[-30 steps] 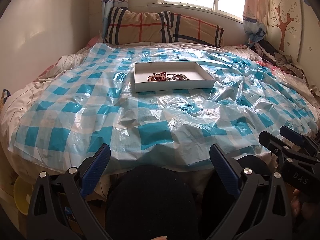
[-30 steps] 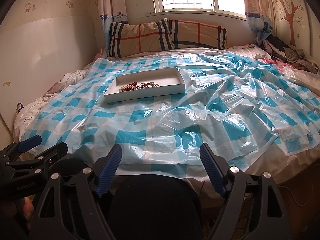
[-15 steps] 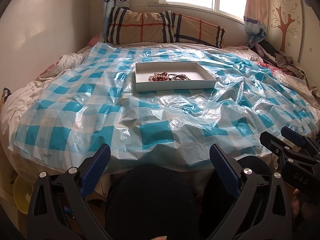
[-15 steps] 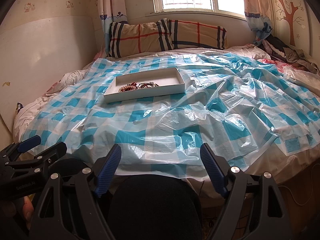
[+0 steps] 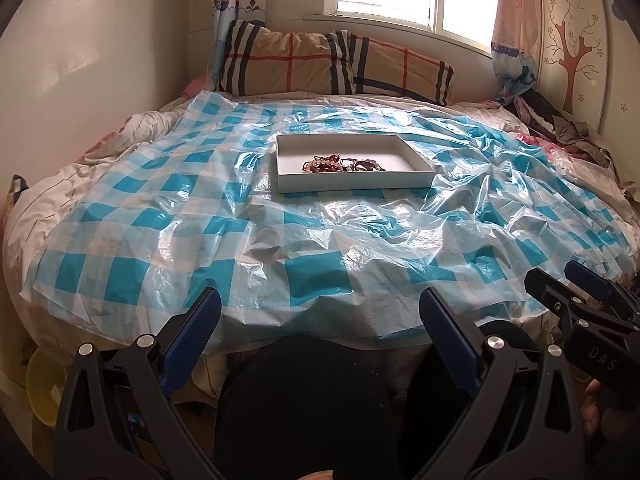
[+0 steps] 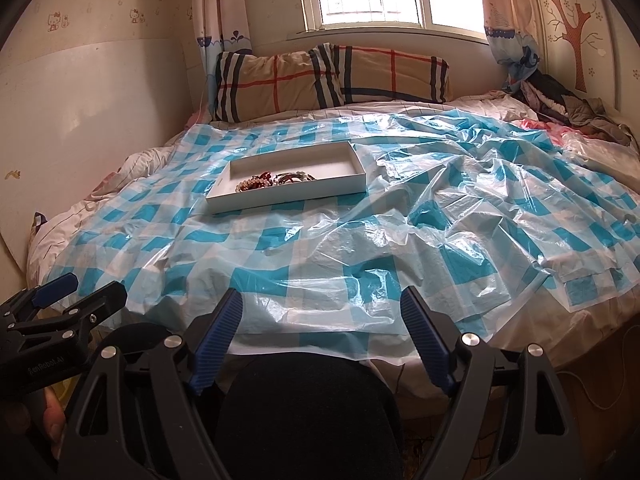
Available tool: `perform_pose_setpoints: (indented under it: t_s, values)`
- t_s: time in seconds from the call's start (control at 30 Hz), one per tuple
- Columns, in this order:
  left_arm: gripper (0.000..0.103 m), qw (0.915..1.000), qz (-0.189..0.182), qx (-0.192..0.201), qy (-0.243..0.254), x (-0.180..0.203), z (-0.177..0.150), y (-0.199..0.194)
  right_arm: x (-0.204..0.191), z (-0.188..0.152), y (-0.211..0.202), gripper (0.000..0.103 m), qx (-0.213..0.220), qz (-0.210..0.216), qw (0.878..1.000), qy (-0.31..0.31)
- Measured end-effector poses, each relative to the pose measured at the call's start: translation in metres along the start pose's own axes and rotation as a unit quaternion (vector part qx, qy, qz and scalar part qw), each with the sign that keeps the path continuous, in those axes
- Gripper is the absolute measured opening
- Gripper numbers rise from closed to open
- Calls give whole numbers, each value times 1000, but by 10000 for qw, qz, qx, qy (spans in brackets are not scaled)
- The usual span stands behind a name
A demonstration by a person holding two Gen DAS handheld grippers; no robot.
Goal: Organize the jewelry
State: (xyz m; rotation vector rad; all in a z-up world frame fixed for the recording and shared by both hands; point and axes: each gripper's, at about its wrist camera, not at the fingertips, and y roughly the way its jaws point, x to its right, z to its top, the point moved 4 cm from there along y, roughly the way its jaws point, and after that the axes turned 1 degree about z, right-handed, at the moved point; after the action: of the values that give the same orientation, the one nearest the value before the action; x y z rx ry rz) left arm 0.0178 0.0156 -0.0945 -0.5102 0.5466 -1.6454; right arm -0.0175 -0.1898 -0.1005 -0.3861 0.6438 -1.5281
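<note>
A: Both tools hang at the near edge of the bed, above a dark lap. The left gripper [image 5: 320, 316] gapes with nothing between its pads, and the right gripper [image 6: 322, 312] is just as wide and empty.

B: And the jewelry [image 5: 342, 165]?

A: Heaped in a tangle inside the white tray [image 5: 360, 186], well beyond them, mid-bed on the checked plastic sheet [image 5: 168, 216].

B: Then I'd reach forward slowly, come down from above, and pinch one strand at the heap's edge.
</note>
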Motion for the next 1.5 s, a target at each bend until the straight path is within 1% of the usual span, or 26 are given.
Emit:
perform_pose_setpoints:
  t_s: [0.17, 0.57, 1.13, 1.5]
  values:
    - [95, 9998, 23, 165, -88, -5, 9, -13, 1, 10, -16, 78, 196, -27, 9998, 25]
    - [95, 9994, 99, 335, -76, -6, 15, -35, 0, 21, -37, 78, 329, 22, 9994, 104]
    - [95, 9991, 166, 380, 67, -6, 20, -43, -5, 21, -40, 79, 321, 20, 9994, 88]
    - [95, 9991, 134, 397, 28, -5, 21, -45, -6, 21, -40, 81, 326, 14, 9994, 85]
